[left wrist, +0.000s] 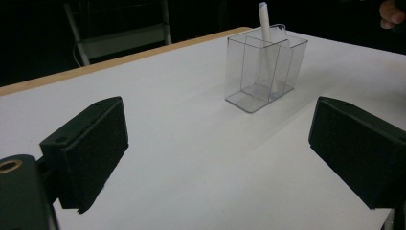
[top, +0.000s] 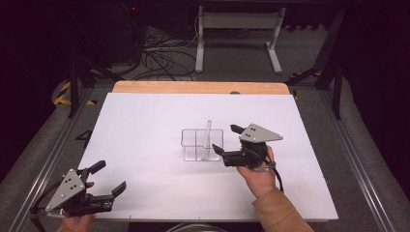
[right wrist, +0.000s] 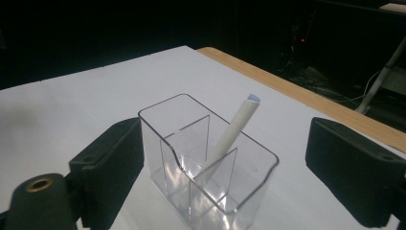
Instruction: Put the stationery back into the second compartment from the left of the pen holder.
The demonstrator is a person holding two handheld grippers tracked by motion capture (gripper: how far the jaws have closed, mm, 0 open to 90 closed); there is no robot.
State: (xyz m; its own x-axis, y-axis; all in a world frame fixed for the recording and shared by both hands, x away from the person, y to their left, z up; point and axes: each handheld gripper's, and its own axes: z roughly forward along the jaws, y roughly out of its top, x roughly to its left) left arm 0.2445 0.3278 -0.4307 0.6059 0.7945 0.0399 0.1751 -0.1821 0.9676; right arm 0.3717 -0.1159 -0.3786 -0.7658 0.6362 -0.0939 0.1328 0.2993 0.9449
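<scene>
My right gripper (top: 225,139): jaws spread wide, nothing between the pads, held just right of the clear box. My left gripper (top: 110,178): jaws wide apart, empty, at the table's near left corner. Clear divided box (top: 202,144): upright mid-table on the white sheet (top: 145,130). White pen (right wrist: 235,130): leaning in one compartment, tip above the rim.

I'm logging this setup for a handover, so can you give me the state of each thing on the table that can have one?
clear organizer: upright on the white table, divided into compartments.
white pen: standing in one organizer compartment, leaning against a divider, top sticking out above the rim.
right gripper: jaws open, nothing between them, just beside the organizer.
left gripper: jaws open, empty, near the table's front left corner.
</scene>
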